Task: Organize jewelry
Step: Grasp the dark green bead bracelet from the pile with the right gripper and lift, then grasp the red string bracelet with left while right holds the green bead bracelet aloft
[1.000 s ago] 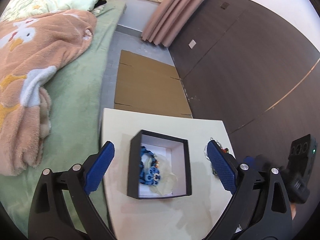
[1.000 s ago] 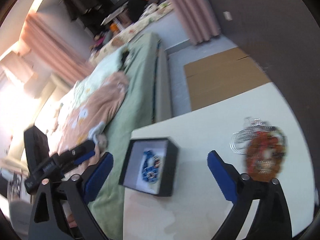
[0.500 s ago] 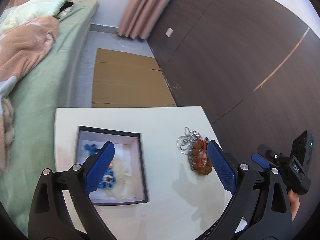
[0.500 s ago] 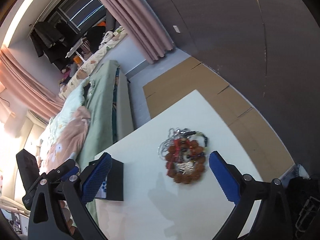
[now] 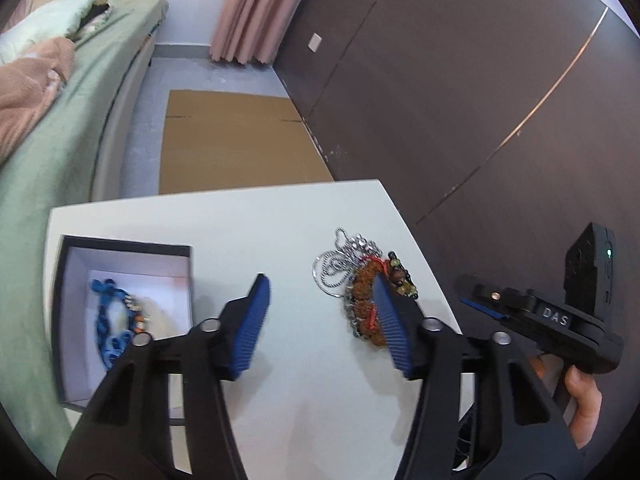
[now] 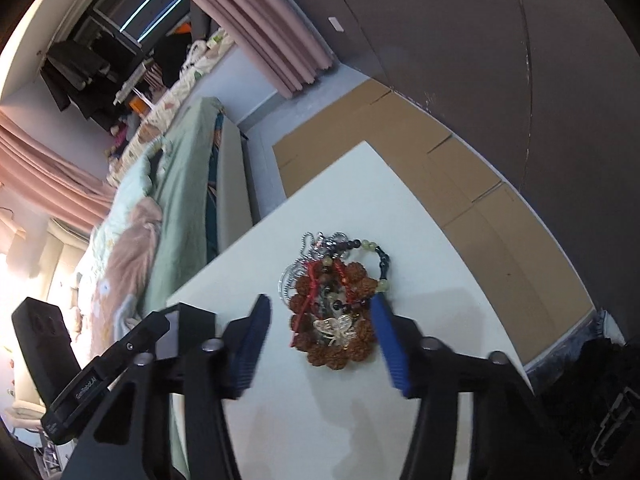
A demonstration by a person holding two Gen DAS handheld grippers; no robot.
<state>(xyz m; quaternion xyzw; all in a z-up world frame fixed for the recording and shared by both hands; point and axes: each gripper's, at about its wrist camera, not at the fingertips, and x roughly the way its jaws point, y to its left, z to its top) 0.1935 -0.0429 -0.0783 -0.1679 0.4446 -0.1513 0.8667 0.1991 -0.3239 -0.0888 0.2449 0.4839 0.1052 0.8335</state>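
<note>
A heap of jewelry [image 5: 362, 292] lies on the white table [image 5: 288, 232]: a brown bead bracelet with red cord, a silver chain and a dark bead string. It also shows in the right wrist view [image 6: 334, 312]. A black box with white lining [image 5: 120, 276] at the table's left holds a blue bracelet [image 5: 110, 320]. My left gripper [image 5: 320, 320] is open and empty between box and heap. My right gripper [image 6: 320, 338] is open, its fingers either side of the heap's near end, just above it.
A bed with green cover and peach blanket [image 5: 48, 120] runs along the left. Flat cardboard [image 5: 236, 140] lies on the floor beyond the table. A dark wall panel [image 5: 460, 100] stands to the right. Pink curtains [image 6: 280, 40] hang at the back.
Both grippers have swung right and closer to the heap. The left gripper has left the box. The jaws of both now stand narrower than before.
</note>
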